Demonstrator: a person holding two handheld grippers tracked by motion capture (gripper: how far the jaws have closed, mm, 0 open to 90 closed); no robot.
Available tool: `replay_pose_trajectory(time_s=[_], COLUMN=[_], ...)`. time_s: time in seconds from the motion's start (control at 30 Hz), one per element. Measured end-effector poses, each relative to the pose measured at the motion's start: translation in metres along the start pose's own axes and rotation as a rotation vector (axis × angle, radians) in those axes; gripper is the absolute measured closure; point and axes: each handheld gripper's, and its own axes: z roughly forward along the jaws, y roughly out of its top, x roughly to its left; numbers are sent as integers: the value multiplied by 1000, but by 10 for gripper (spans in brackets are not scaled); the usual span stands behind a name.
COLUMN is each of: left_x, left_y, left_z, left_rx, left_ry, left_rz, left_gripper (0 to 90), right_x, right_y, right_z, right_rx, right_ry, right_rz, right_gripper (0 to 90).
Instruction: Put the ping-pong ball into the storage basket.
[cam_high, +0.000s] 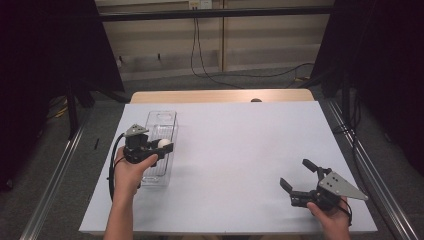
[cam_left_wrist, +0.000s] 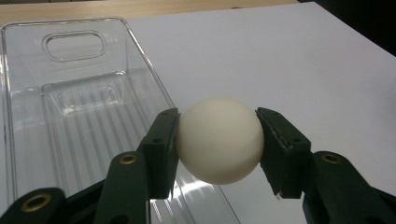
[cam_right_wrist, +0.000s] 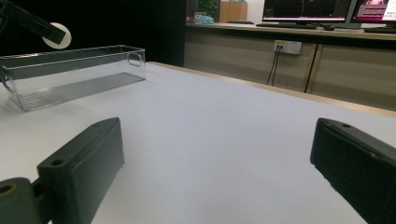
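- The left gripper (cam_high: 161, 145) hovered level over the clear tray (cam_high: 161, 131), jaws clamping a white ball (cam_left_wrist: 219, 140).
- The right gripper (cam_high: 298, 175) rested low on the bench (cam_high: 240, 150), jaws wide, holding nothing.

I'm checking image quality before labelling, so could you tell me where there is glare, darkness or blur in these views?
High view: even light on the table, dark curtains at both sides. Left gripper view: sharp white ball, glints on the clear tray. Right gripper view: near jaws soft, bright monitors behind.
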Motion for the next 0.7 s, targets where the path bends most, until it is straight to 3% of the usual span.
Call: replay_pose_trajectory(time_s=[0.7], left_x=[7], left_y=[-3], left_z=[-4], left_rx=[0], left_ry=[34], left_rz=[-3], left_gripper=[512], right_x=[0], right_y=[0], right_z=[-1], right_rx=[-2], right_ry=[-2], right_rz=[6], right_gripper=[23])
